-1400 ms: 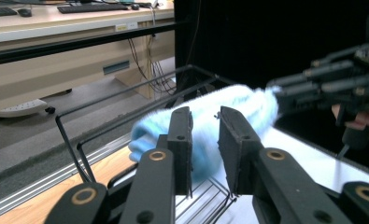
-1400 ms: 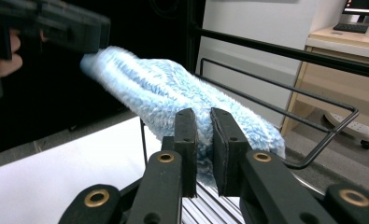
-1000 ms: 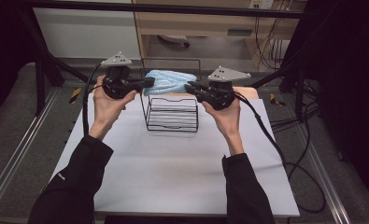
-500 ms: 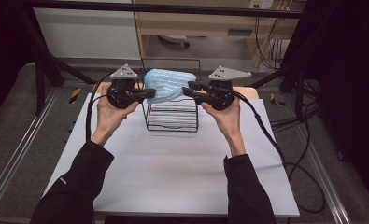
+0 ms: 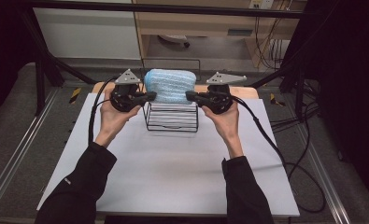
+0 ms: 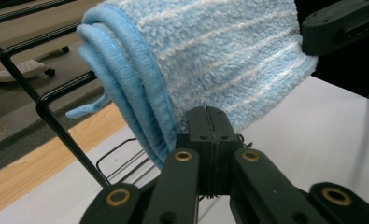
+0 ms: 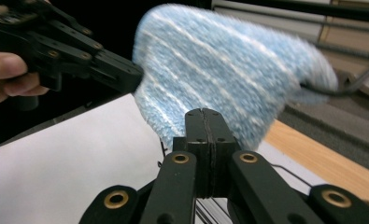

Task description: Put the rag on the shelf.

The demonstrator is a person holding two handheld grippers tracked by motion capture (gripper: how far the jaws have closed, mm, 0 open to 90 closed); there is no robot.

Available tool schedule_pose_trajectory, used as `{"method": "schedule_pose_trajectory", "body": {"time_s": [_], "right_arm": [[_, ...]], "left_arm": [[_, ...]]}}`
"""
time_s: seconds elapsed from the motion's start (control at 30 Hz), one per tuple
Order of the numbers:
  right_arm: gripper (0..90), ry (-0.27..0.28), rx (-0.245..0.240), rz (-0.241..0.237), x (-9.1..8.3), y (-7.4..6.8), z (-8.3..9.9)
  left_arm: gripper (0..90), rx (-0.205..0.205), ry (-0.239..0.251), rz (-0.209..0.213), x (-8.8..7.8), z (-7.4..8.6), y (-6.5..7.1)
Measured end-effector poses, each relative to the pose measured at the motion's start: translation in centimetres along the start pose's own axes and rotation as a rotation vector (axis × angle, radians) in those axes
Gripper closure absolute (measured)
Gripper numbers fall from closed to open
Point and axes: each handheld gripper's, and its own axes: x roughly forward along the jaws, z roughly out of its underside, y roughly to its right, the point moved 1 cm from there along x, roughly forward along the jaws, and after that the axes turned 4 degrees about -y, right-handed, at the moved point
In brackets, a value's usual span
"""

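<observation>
A folded light-blue striped towel (image 5: pixel 169 86) bulges above a black wire rack (image 5: pixel 172 122) at the table's far middle. My left gripper (image 5: pixel 153 95) is shut, its tip against the towel's left side. My right gripper (image 5: pixel 188 94) meets the towel's right side; its jaws have just closed, with nothing seen between them. In the left gripper view the shut jaws (image 6: pixel 209 112) sit right before the towel (image 6: pixel 219 60), beside the rack's wire (image 6: pixel 56 121). In the right gripper view the shut jaws (image 7: pixel 205 114) point at the towel (image 7: pixel 229 70), and the left gripper (image 7: pixel 138 74) touches its far edge.
The rack stands on a white table sheet (image 5: pixel 173 186) with a wooden strip (image 5: pixel 250 92) along the far edge. Black cables (image 5: pixel 285 154) trail off the right side. Black frame bars (image 5: pixel 42 70) and a shelf unit stand behind the table.
The towel has gone from lying low behind the rack to bulging above it. My left gripper has come down and in toward it. The right gripper has stayed nearly in place.
</observation>
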Motion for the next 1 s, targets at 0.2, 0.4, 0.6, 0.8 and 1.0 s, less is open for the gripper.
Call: {"method": "schedule_pose_trajectory", "body": {"time_s": [0.2, 0.4, 0.6, 0.8, 1.0], "right_arm": [[90.0, -0.006, 0.021, 0.032, 1.0, 0.8, 1.4], [90.0, 0.005, 0.014, 0.074, 2.0, 1.3, 1.9], [88.5, 0.013, 0.007, 0.088, 2.4, 1.3, 2.0], [80.7, 0.036, 0.0, 0.067, 1.5, 0.8, 1.8], [71.7, 0.072, 0.015, 0.048, -0.1, 0.4, 1.4]], "left_arm": [[90.0, -0.012, 0.006, -0.011, 0.7, 0.3, -0.3], [90.0, -0.028, 0.016, -0.027, 1.5, 0.6, -0.6], [90.0, -0.043, 0.032, -0.021, 1.5, 0.8, -0.8], [83.0, -0.051, 0.054, -0.006, 0.2, 0.8, -0.6], [71.4, -0.057, 0.06, -0.009, -1.2, 0.5, -0.4]]}}
